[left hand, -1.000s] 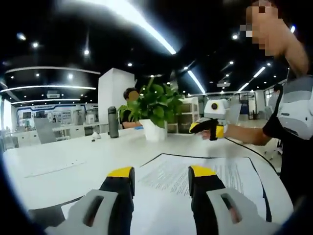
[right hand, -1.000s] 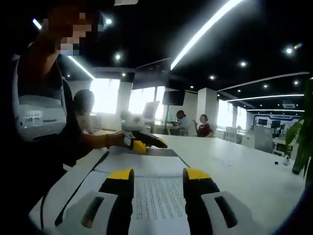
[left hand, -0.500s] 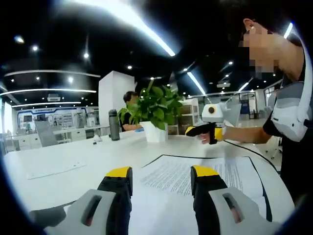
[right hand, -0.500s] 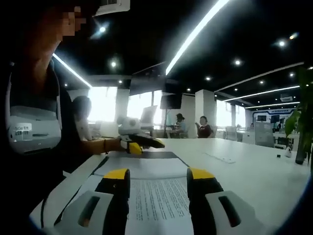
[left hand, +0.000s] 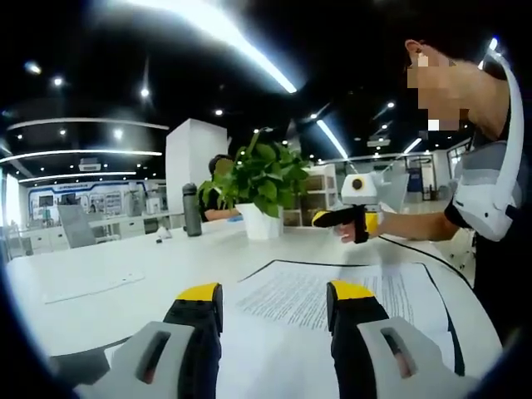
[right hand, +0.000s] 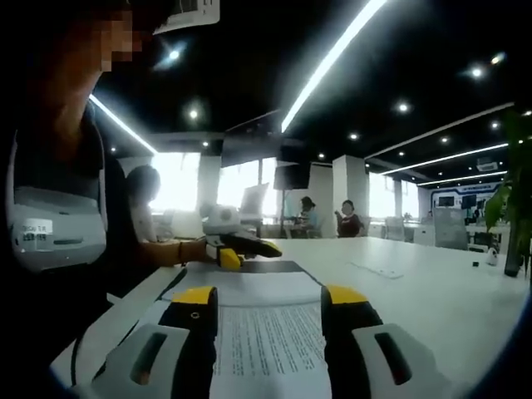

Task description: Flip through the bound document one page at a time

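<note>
The bound document [left hand: 332,291] lies flat on the white table [left hand: 125,274], its top page covered in printed text with a dark border around it. My left gripper [left hand: 274,293] hovers low over its near edge, jaws apart and empty. In the left gripper view the right gripper [left hand: 349,218] hangs in the air beyond the document, held by the person's hand. In the right gripper view the document [right hand: 266,332] stretches ahead between my right gripper [right hand: 270,297] jaws, which stand open and empty. The left gripper [right hand: 241,247] shows at the document's far end, just above it.
A potted green plant [left hand: 262,187] in a white pot and a dark bottle [left hand: 192,209] stand on the table behind the document. A loose sheet [left hand: 87,287] lies at left. The person [left hand: 490,191] stands close at the table's edge. Other people [right hand: 345,220] sit far off.
Both views have shifted a little with the hands. The right gripper has drifted slightly left in the left gripper view. Both pairs of jaws remain open and the document lies unchanged.
</note>
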